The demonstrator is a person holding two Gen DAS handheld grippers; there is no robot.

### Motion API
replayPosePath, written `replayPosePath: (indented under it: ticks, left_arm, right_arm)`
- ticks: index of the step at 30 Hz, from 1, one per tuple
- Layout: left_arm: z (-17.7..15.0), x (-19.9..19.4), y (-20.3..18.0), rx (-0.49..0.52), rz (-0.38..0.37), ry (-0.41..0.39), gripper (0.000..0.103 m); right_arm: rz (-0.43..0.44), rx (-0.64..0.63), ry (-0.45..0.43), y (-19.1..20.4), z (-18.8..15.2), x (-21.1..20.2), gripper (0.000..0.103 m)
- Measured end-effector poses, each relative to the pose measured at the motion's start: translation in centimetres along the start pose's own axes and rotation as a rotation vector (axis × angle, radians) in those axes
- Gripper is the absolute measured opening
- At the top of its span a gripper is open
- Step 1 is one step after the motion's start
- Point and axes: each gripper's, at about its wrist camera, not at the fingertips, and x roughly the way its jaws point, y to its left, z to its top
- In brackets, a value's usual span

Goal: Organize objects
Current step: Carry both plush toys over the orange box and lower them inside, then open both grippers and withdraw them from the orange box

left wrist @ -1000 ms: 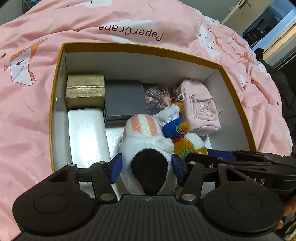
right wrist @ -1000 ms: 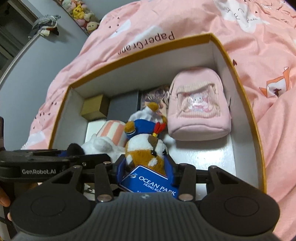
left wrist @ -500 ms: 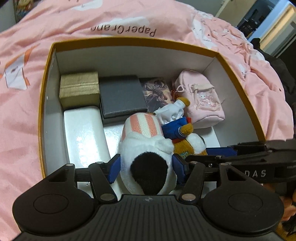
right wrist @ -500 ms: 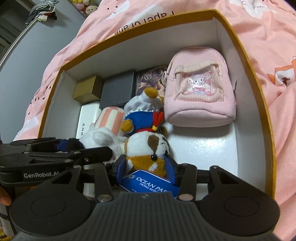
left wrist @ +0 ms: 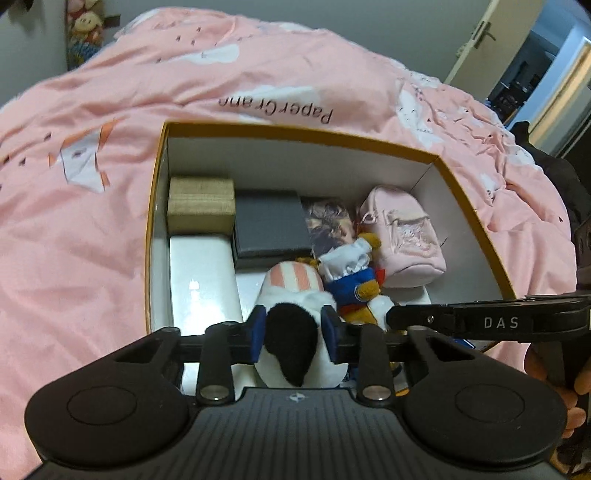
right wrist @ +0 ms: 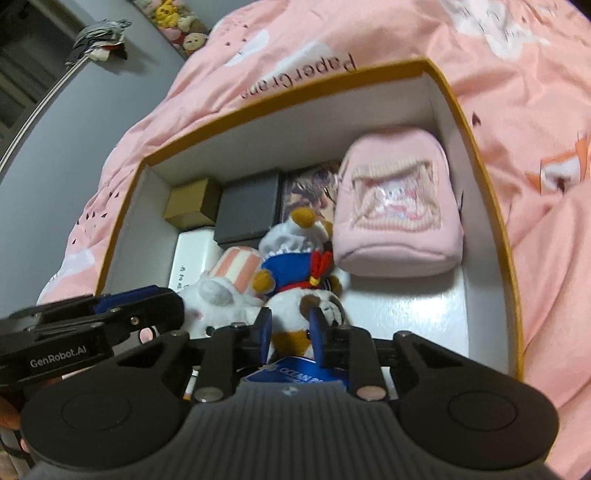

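An open box with an orange rim lies on a pink bedspread. My left gripper is shut on a white plush with a black patch and pink-striped hat, held over the box's near side. My right gripper is shut on a brown and white plush in a blue sailor suit, with a blue Ocean Park tag under it. The two plushes touch each other. The sailor plush also shows in the left wrist view.
Inside the box lie a gold box, a dark grey box, a white case, a picture card and a pink mini backpack. The box floor at right is bare white. Stuffed toys sit beyond the bed.
Both grippers have pulled back and up with their plushes, so the box looks smaller and farther. The right gripper's fingers have closed tighter on the sailor plush.
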Motion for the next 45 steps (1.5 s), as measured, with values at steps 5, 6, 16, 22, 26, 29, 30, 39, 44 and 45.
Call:
replayPosePath:
  ticks: [5,6,16,22,26,29,30,39,44,45]
  left_arm:
    - [-0.6,0.7,-0.2,0.001,0.021,0.001,0.032]
    - [-0.7,0.7,-0.2,0.002,0.022,0.002,0.032]
    - [-1.2,-1.1,-1.3,0.04,0.058,-0.084,0.032]
    - [-3.0,-5.4,-3.8,0.102,0.018,-0.247,0.032]
    - [-4.6,-7.5,-5.8,0.14,0.01,-0.317,0.032]
    - [-5.7,-8.1,-7.1,0.166,-0.019,-0.326,0.032]
    - [-6.1,-8.2,-7.5,0.18,-0.035,-0.322,0.032]
    - [-10.0,-6.1,-10.7,0.295,-0.065,-0.229,0.032]
    - [-11.3,-3.4,-11.0,0.294,-0.019,-0.161,0.032]
    - [-11.3,-2.9,-10.8,0.288,-0.004,-0.145,0.032]
  right_arm:
    - [0.024,0.01,0.013,0.4,-0.1,0.9,0.015]
    - [0.021,0.003,0.013,0.6,-0.1,1.0,0.015]
    - [-0.045,-0.167,-0.107,2.7,-1.3,-1.5,0.02]
    - [-0.069,-0.23,-0.238,3.8,-2.9,-6.6,0.031]
    - [-0.138,-0.32,-0.323,4.8,-5.0,-10.2,0.043]
    - [-0.161,-0.354,-0.361,4.5,-7.0,-12.5,0.048]
    - [-0.163,-0.356,-0.367,4.2,-7.7,-13.0,0.05]
    - [-0.23,-0.298,-0.326,-0.7,-12.8,-13.4,0.061]
    - [-0.315,-0.262,-0.336,-3.4,-14.1,-10.9,0.061]
    - [-0.325,-0.264,-0.341,-3.7,-14.3,-10.5,0.061]
